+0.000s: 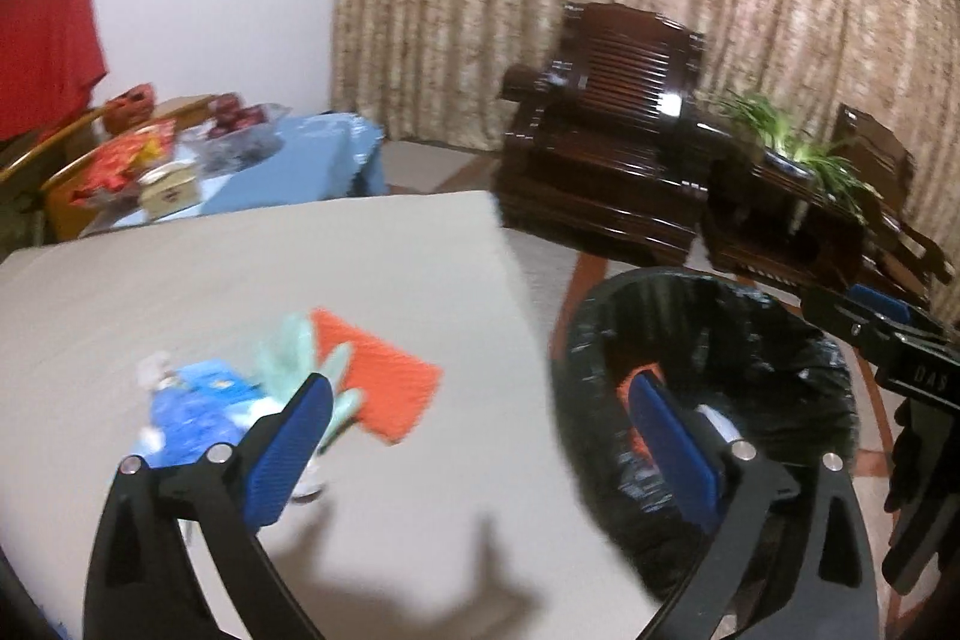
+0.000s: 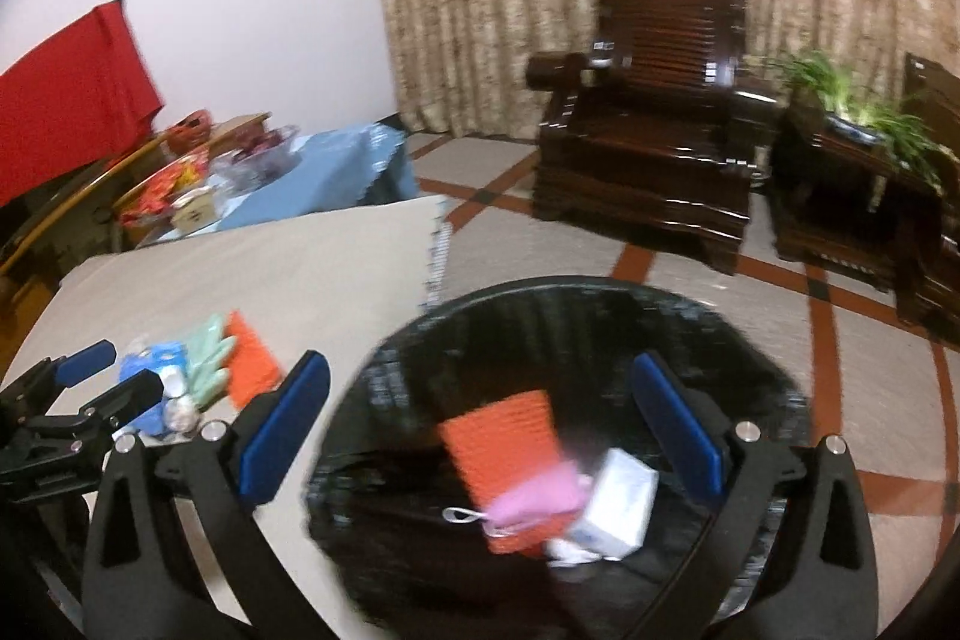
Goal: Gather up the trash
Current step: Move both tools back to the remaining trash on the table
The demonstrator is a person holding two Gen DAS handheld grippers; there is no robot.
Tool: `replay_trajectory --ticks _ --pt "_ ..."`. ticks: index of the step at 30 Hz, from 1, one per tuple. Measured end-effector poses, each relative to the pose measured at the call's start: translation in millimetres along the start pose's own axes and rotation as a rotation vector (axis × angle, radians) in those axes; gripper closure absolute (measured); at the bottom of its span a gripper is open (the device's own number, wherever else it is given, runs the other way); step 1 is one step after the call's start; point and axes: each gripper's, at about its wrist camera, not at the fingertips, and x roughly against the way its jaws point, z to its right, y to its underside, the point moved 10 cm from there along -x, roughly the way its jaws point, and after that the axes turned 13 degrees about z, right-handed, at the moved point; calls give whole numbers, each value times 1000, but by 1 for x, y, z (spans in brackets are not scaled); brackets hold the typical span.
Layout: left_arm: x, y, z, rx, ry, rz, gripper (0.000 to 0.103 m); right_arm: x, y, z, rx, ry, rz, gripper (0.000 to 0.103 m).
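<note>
Trash (image 1: 240, 400) lies in a small pile on the counter (image 1: 252, 274) at about ten o'clock from your left tool (image 1: 480, 436): a blue wrapper, a pale green glove (image 1: 300, 358) and an orange cloth (image 1: 384, 382), touching one another. Both tools are wide open and empty; your right tool (image 2: 480, 430) hovers over the black-lined bin (image 2: 600, 304), which already holds scraps. Because the pieces overlap, a pinch could catch only one and drag the others off the counter's edge.
</note>
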Motion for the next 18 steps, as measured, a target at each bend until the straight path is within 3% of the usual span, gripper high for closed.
replay_trajectory --ticks 10,18 --pt "32 30 -110 53 -216 -8 6 -28 15 -115 74 -212 -53 5" --pt "35 54 -165 102 -295 -38 11 -47 33 -184 148 -338 -39 5"
